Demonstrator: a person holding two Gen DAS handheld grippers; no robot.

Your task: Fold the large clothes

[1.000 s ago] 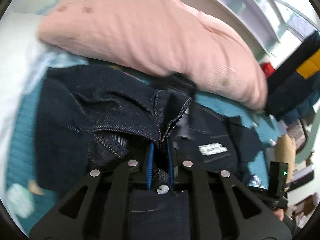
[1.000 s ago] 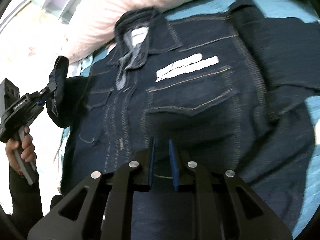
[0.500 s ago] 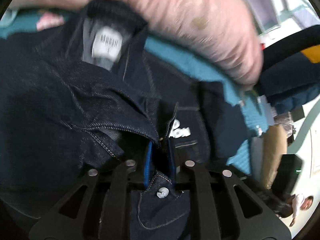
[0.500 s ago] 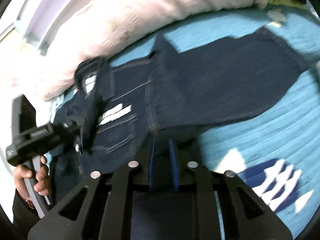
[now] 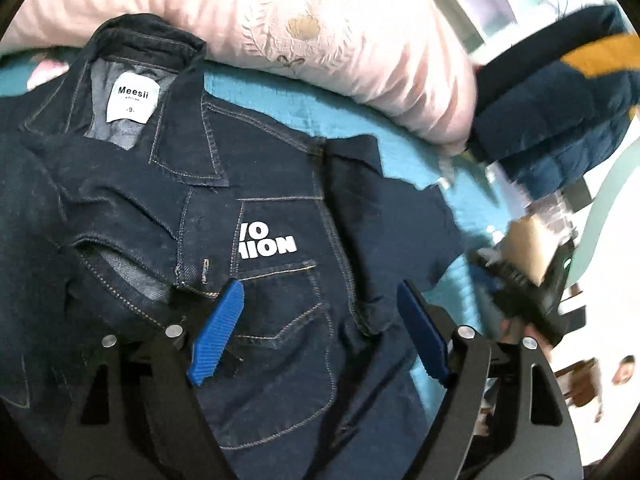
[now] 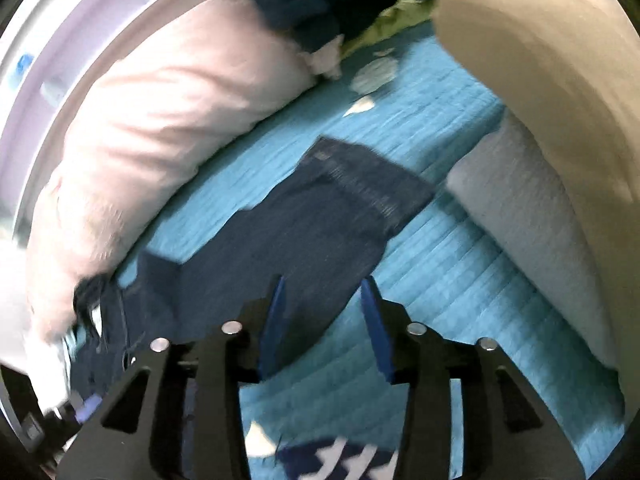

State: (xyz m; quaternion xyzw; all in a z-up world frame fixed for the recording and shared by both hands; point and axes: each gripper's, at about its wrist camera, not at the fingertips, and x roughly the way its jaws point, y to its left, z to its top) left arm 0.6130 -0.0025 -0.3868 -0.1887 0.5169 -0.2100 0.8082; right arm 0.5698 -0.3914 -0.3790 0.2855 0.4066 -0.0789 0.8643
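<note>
Dark denim jacket [image 5: 280, 280] lies face up on the teal bed cover [image 6: 460, 280], collar at the far end against the pink pillow [image 5: 320, 60]; one sleeve [image 6: 340, 200] stretches out to the right; left gripper [image 5: 320, 320] hovers over the chest pocket, jaws opening, nothing pinched; right gripper [image 6: 324, 320] over the sleeve's near edge, jaws opening, cloth below but not clamped; denim looks heavy, stiffish, not slippery, holds a crease; best hold judged at the sleeve cuff or a stitched seam or hem, thick enough to pinch.
</note>
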